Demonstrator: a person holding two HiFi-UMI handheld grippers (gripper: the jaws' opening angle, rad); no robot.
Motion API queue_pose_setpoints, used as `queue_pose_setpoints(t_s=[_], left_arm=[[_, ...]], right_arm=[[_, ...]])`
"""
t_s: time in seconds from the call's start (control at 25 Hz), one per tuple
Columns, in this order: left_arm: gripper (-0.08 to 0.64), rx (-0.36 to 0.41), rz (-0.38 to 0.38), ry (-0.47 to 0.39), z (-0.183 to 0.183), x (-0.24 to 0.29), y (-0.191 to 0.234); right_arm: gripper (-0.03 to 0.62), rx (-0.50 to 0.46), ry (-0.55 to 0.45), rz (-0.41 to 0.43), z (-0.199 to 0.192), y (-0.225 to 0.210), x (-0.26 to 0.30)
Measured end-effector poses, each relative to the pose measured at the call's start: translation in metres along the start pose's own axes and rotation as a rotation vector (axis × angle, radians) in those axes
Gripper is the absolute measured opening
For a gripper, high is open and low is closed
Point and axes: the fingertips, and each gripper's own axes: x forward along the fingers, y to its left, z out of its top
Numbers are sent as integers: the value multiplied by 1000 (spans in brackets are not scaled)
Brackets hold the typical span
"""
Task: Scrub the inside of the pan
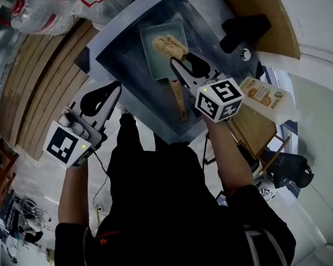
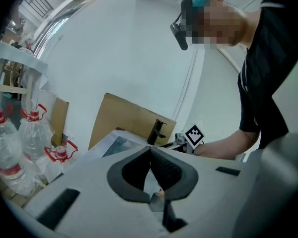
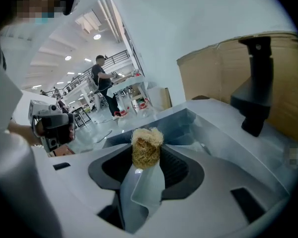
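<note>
A pale green square pan [image 1: 155, 60] with a wooden handle [image 1: 179, 101] lies in the dark steel sink [image 1: 122, 57]. My right gripper [image 1: 182, 58] is shut on a tan fibrous scrubber [image 1: 169, 46] that rests inside the pan. In the right gripper view the scrubber [image 3: 147, 148] sits between the jaws [image 3: 148, 158], with the pale pan [image 3: 145, 192] under it. My left gripper [image 1: 114, 87] hovers at the sink's near-left rim, shut on nothing. In its own view the jaws [image 2: 150, 151] meet at the tip.
A black faucet [image 1: 245, 31] stands at the sink's far right, also in the right gripper view as the faucet [image 3: 256, 83]. An orange-labelled packet [image 1: 261, 96] lies at the right. Plastic water bottles [image 1: 44, 10] sit beyond the slatted wooden counter [image 1: 44, 82]. Cardboard [image 1: 266, 10] backs the sink.
</note>
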Motion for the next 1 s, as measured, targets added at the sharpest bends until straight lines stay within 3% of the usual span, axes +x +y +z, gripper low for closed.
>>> queue_pose_setpoints(t_s=[0.52,1.0], left_arm=[[18,-55,15,12,-27,4,25],[18,-71,5,5,-37,10,30]], right_arm=[[179,-45,154,-35,-46,-30,70],[178,-82,236,-69,-75,-43,98]])
